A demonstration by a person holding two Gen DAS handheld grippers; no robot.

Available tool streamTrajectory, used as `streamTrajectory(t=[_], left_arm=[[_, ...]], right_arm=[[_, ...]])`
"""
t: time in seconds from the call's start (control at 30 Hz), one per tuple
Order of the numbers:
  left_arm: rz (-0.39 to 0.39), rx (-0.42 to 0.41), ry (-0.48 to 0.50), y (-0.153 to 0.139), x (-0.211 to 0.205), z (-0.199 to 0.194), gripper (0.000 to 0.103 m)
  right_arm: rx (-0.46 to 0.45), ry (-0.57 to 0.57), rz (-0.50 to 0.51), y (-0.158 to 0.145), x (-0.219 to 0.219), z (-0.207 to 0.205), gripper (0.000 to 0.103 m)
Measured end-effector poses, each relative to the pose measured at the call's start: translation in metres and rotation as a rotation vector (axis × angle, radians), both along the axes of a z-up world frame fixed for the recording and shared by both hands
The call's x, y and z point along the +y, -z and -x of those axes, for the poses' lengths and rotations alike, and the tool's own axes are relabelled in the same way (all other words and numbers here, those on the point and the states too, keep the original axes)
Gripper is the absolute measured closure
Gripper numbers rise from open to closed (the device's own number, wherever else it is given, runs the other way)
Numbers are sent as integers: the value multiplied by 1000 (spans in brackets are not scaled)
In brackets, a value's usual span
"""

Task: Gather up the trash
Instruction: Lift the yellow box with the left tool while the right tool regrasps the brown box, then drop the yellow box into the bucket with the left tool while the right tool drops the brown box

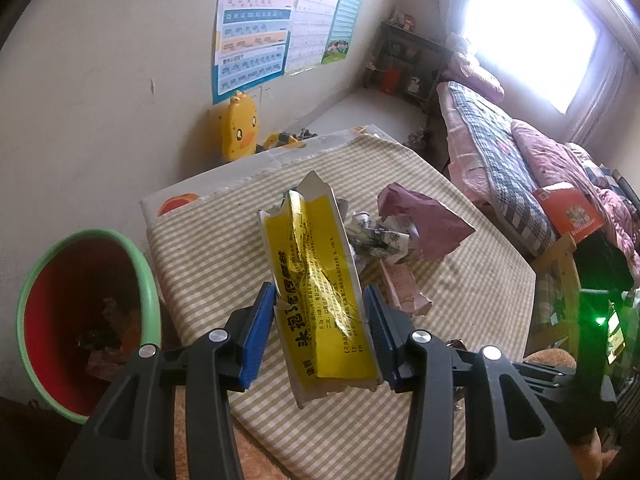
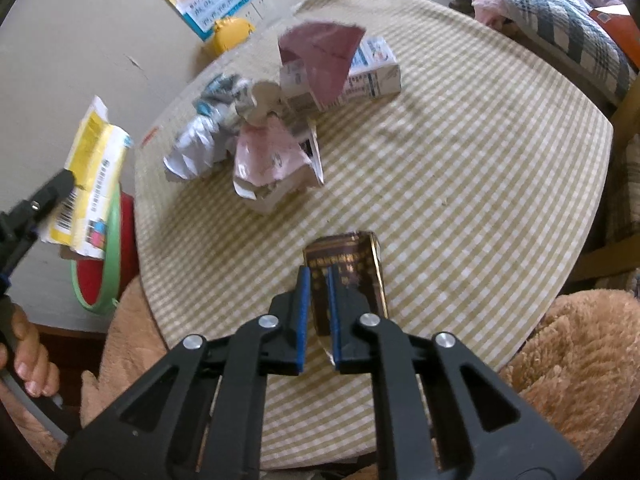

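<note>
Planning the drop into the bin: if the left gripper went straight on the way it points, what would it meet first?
Probably the checked tablecloth, near the crumpled paper, not the bin off to its left. The left gripper holds the yellow box; depth is unclear.

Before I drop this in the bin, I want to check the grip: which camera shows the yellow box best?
The left wrist view: the yellow box fills the centre, pinched between the left tool. The right wrist view shows only its barcode side at the left edge, over the bin.

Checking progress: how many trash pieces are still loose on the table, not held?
4, maybe more hidden in the pile: maroon paper, white carton under it, crumpled wrapper, pink box nearest.
</note>
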State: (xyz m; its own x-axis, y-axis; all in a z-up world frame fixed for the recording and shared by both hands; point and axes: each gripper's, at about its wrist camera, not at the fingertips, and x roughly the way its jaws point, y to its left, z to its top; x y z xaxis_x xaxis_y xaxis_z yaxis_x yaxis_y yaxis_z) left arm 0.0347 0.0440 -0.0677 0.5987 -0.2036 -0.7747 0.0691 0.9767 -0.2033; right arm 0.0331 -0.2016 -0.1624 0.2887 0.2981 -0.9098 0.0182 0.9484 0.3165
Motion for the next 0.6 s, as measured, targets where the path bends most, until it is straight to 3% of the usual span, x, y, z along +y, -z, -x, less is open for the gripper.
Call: streamTrajectory(t=[0.07,0.1,0.13,0.27,0.3,0.37,0.4,0.43,0.6], left_arm=[[7,8,-8,2,4,0,59],[11,12,-12,3,7,0,59],[14,15,-16,5,8,1,59],[27,29,-24,10,12,1,59],[32,31,-24,10,13,1,59],[36,27,-23,10,15,2,59],[34,22,-24,9,16,3,59],[31,19,-26,9,17,3,59],[32,10,-39,8,25,3,59]], right_arm=[[18,2,22,5,1,0,55],[26,-8,36,7,4,-1,32],[29,-19,52,9,7,-2,27],[60,-58,195,22,19,-8,26],[71,-55,194,26,18,-9,27],[84,-34,162,29,14,-8,37],[88,-27,153,30,12,-9,51],[88,-20,140,29,10,-9,54],[11,-17,95,5,8,-4,55]])
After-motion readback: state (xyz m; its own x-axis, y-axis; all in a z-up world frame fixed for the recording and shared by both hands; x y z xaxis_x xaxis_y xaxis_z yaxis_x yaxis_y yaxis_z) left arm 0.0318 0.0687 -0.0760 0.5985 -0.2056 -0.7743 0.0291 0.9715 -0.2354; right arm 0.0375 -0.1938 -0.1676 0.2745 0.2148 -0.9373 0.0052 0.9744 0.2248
